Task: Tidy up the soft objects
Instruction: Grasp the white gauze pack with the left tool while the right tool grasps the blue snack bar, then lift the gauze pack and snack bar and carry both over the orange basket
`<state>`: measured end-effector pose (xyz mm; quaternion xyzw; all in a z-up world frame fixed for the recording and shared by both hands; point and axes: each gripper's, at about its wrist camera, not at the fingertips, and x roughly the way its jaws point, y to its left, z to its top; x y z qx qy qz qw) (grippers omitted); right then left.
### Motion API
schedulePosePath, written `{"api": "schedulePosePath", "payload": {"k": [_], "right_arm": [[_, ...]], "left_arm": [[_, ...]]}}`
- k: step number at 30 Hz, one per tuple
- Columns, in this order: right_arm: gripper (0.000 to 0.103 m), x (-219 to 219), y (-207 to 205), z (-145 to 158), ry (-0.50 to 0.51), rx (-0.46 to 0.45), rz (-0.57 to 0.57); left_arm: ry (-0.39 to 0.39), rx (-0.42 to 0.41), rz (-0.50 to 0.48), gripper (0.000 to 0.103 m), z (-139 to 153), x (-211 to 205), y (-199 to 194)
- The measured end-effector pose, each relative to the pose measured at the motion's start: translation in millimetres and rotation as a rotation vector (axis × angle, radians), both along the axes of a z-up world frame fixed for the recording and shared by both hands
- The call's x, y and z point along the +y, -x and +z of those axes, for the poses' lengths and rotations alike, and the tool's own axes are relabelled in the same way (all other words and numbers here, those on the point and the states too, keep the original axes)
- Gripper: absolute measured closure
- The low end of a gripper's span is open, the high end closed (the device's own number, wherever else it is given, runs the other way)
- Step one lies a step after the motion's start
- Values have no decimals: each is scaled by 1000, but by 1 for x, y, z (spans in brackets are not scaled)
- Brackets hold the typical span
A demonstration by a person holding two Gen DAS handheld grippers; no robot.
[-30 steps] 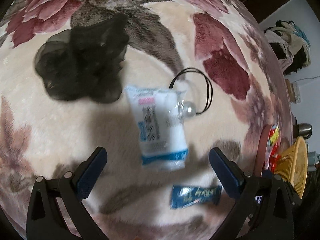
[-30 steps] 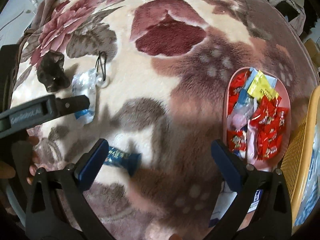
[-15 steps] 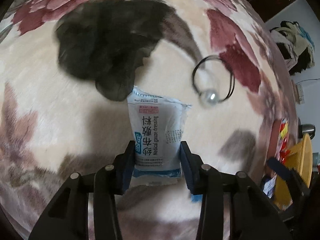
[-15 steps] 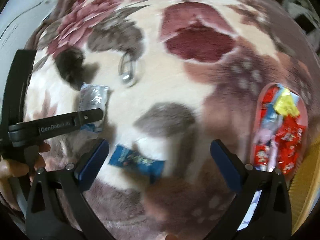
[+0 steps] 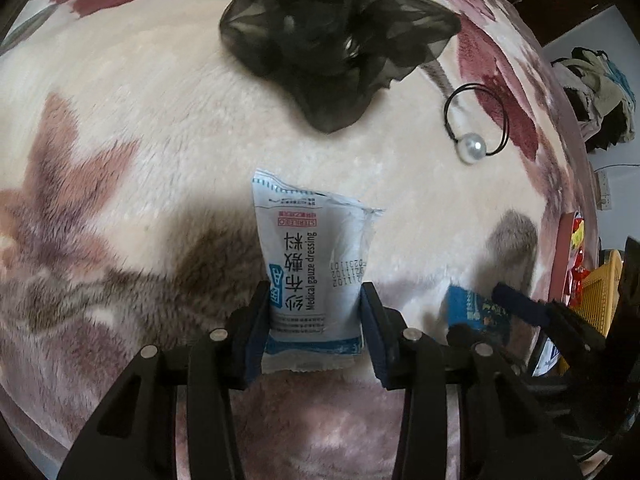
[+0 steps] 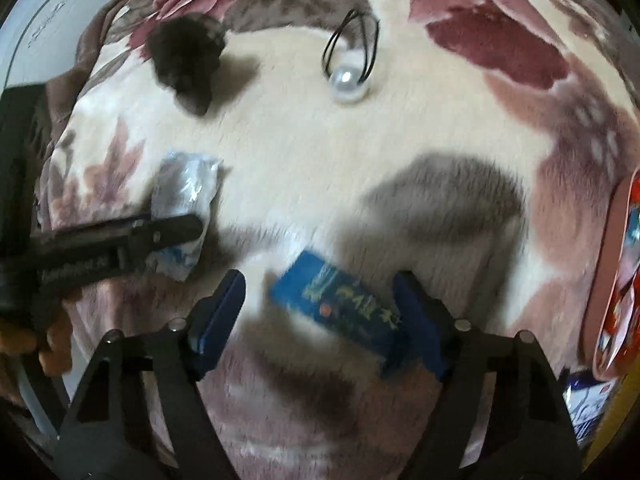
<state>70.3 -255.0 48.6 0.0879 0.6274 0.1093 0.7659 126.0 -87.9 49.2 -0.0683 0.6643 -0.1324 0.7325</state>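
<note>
On floral blanket [image 5: 120, 128]: left gripper [image 5: 315, 322] clamps gauze packet [image 5: 312, 264]; lift gently. Right gripper [image 6: 320, 312], jaws apart, straddles blue packet [image 6: 340, 300]; contact unclear—centre before closing.

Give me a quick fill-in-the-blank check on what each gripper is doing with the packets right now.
1. The left gripper is shut on the white ____ packet.
2. The right gripper straddles the ____ packet, jaws open.
3. The hair tie carries a single ____.
4. The black scrunchie lies on the floral ____.

Missing words: gauze; blue; pearl; blanket
</note>
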Motion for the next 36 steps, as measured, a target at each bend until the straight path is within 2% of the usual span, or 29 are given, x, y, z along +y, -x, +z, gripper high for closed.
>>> {"api": "schedulePosePath", "payload": {"k": [3,6,10,13,14,15,19,30,36], "right_arm": [[30,4,16,2,-32,20,39],[30,12,24,5,27,-3,84],[31,8,14,3,32,-6,47],[47,8,6,-8,73,35,26],[64,9,7,-9,106,38,21],[72,9,8,-8,130,33,18],[73,3,14,3,120,6,-23],[73,-11,41,40,119,-51,-109],[73,-11,63,59,124,-90,-133]], "left_arm": [[5,5,2,59,0,2,7],[2,6,1,57,-2,0,9],[2,17,7,53,-5,-1,8],[-18,56,-17,51,-13,-1,9],[-21,57,-19,51,-14,0,10],[-23,52,-21,51,-13,0,11],[-45,23,-43,59,-6,-1,18],[-80,-61,-87,60,27,-8,56],[-74,-96,-91,60,49,-7,80]]}}
